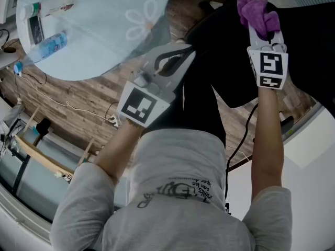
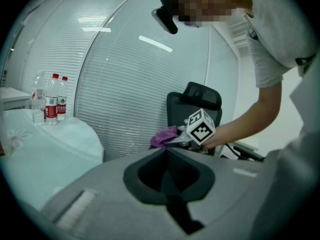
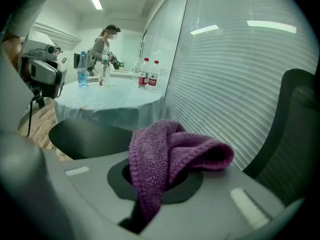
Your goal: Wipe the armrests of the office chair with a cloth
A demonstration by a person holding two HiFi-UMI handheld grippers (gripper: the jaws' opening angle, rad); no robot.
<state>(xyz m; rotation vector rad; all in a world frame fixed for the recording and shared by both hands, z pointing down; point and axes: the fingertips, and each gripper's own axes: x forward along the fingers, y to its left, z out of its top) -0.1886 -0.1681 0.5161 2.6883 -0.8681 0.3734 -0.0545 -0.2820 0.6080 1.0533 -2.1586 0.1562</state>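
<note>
My right gripper (image 1: 260, 29) is shut on a purple knitted cloth (image 1: 255, 9), held up over the black office chair (image 1: 209, 88). In the right gripper view the cloth (image 3: 170, 149) bunches over the jaws of the right gripper (image 3: 164, 170) and hides their tips. The chair's mesh back (image 3: 295, 134) rises at the right and a flat black chair part (image 3: 85, 136) lies lower left. My left gripper (image 1: 179, 55) hovers over the chair's left side, shut with nothing in it. The left gripper view shows the left gripper (image 2: 167, 151), with the cloth (image 2: 164, 136) and chair back (image 2: 200, 101) beyond.
A round table (image 1: 99, 30) with a pale blue cover stands close on the left, with water bottles (image 1: 47, 46) on it. Cables (image 1: 52, 101) trail over the wood floor. A curved wall of blinds (image 2: 125, 84) runs behind the chair. Another person (image 3: 102, 46) stands beyond the table.
</note>
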